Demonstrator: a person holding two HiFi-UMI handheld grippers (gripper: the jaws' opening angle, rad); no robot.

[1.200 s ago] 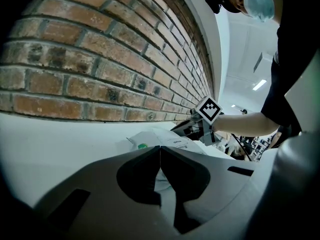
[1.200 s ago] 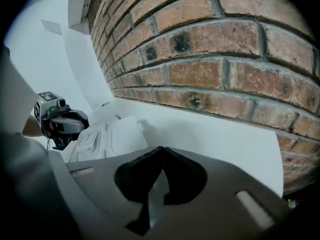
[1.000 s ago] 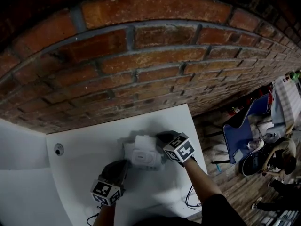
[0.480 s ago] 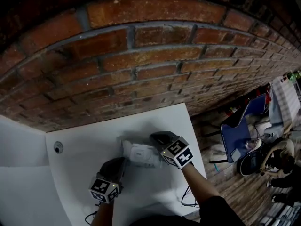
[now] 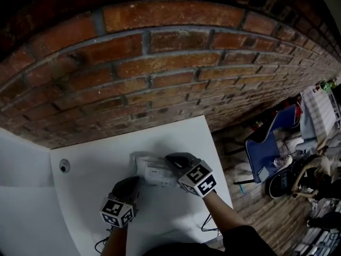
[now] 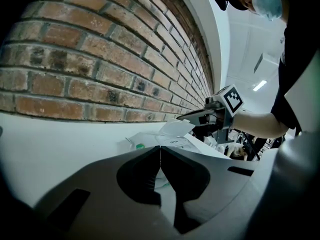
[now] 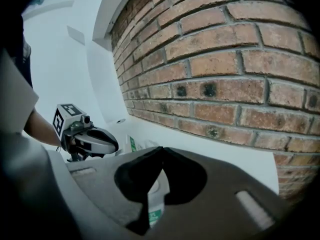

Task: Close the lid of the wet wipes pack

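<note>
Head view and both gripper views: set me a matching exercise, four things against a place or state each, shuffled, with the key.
Things
1. lid of the wet wipes pack
2. left gripper
3. blue chair
4. round hole

Places or states
A. on the floor, right of the table
B. jaws together, on the person's side of the pack
C. tilted up, not shut
D. in the table top, left of the pack

Pairs: 1-C, 2-B, 3-A, 4-D
</note>
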